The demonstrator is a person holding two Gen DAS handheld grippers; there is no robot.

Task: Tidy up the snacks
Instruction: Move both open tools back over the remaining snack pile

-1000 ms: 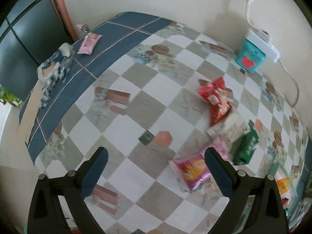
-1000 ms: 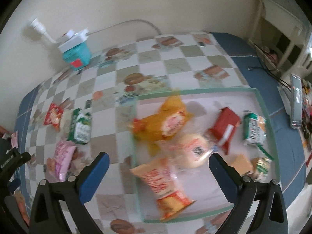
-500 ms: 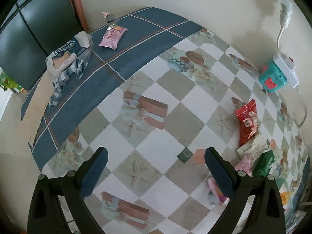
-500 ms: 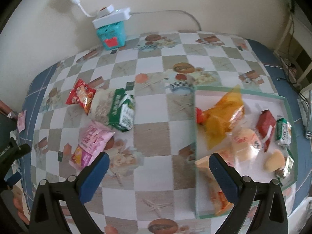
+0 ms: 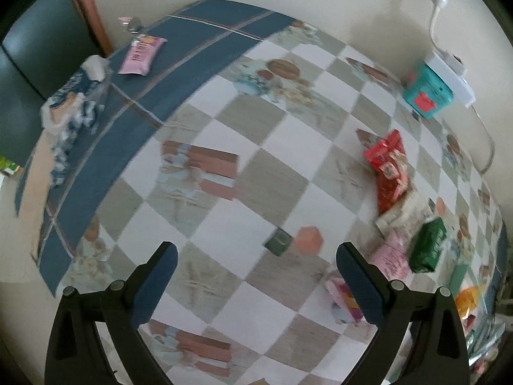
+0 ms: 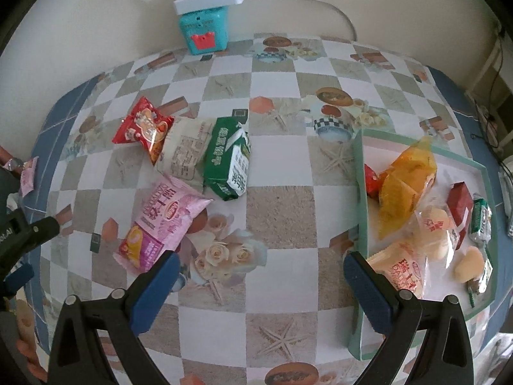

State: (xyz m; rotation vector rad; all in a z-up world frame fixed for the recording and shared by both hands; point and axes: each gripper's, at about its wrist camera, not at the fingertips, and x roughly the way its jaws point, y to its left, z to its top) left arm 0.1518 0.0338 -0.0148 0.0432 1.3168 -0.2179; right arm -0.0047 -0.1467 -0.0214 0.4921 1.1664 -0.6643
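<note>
Loose snacks lie in a cluster on the checked tablecloth: a red packet (image 6: 144, 130), a beige packet (image 6: 184, 152), a green packet (image 6: 229, 162) and a pink packet (image 6: 163, 224). The same red packet (image 5: 389, 170), green packet (image 5: 429, 245) and pink packet (image 5: 389, 258) show at the right of the left wrist view. A green-rimmed tray (image 6: 360, 218) on the right holds several snacks, among them an orange bag (image 6: 405, 183). My right gripper (image 6: 256, 266) is open above the cloth between cluster and tray. My left gripper (image 5: 256, 258) is open over bare cloth.
A teal box (image 6: 205, 30) with a white power strip on top stands against the back wall. A small pink packet (image 5: 141, 54) and a blue-white bag (image 5: 72, 102) lie on the blue border at the far left corner. The wall closes the back.
The right view swung left from the tray to the loose snack cluster and came closer. The left view panned left, then back toward the cluster. Both grippers stayed open and empty.
</note>
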